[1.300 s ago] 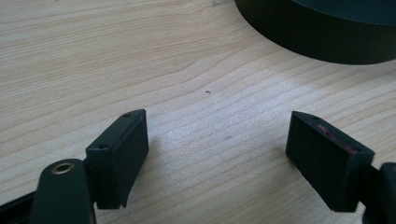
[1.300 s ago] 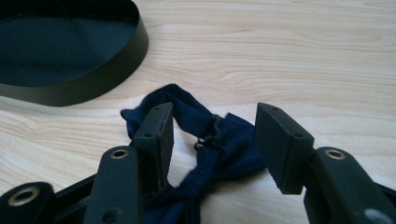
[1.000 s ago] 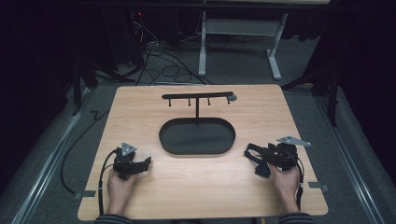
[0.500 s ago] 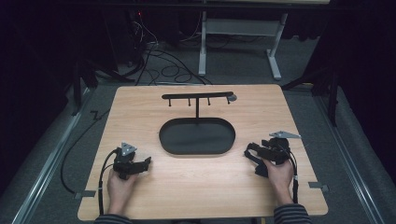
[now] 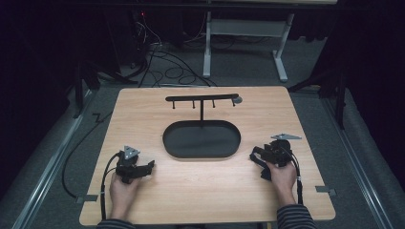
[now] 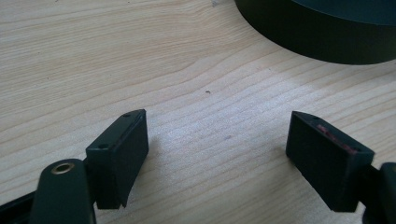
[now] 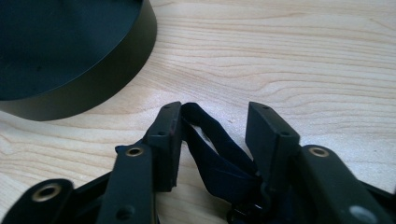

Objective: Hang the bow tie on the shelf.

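The pale wooden table is carrying a black oval tray with a T-shaped rack. The left gripper is resting apart, holding nothing. The right gripper has just been closing around 1 dark strap by the tray; the limp fabric could be slipping free.

The table is pale wood with plain grain and a smooth, faintly sheened finish. The oval tray and its T-shaped rack look like matt black metal. The jaws of both grippers are matt black plastic. The strap in the right gripper is dark woven cloth.
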{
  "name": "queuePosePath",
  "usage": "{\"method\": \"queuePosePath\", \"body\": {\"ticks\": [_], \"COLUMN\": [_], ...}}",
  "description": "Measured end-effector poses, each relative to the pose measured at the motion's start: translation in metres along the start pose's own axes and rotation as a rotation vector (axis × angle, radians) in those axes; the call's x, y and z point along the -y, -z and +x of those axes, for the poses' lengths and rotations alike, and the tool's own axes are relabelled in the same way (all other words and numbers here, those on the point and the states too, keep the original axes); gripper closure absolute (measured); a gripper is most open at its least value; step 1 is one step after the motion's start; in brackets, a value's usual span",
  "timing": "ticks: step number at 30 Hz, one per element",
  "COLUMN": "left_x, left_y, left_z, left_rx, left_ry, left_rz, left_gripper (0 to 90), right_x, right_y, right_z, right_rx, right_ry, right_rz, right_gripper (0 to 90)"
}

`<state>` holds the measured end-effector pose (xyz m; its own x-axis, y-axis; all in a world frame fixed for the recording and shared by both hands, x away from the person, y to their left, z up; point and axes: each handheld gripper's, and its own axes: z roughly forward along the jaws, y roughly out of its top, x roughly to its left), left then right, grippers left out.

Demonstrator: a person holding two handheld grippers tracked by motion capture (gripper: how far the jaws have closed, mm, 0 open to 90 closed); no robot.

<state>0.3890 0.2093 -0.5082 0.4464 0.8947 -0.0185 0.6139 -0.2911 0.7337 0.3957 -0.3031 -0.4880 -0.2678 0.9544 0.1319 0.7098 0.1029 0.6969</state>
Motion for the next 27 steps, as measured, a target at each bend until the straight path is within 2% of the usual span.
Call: {"method": "queuePosePath", "body": {"ticks": [11, 13, 19, 27], "left_x": [0.0000, 0.0000, -0.0001, -0.0002], "left_y": [0.0000, 0.0000, -0.0001, -0.0004], "left_z": [0.0000, 0.0000, 0.0001, 0.0001], "left_rx": [0.000, 0.000, -0.001, -0.003], "left_ry": [0.000, 0.000, 0.003, 0.005], "left_rz": [0.000, 0.000, -0.002, -0.003], "left_gripper": [21.3, 21.3, 21.9, 21.9], "right_x": [0.0014, 0.0023, 0.0041, 0.0043], "right_y": [-0.0056, -0.0060, -0.0062, -0.0040], "right_z": [0.0006, 0.0010, 0.0012, 0.0027], "right_rx": [-0.012, -0.017, -0.027, -0.017], "right_ry": [0.030, 0.038, 0.047, 0.056], "right_rz": [0.034, 0.031, 0.026, 0.024], "right_gripper": [73.8, 80.0, 89.4, 90.0]}}
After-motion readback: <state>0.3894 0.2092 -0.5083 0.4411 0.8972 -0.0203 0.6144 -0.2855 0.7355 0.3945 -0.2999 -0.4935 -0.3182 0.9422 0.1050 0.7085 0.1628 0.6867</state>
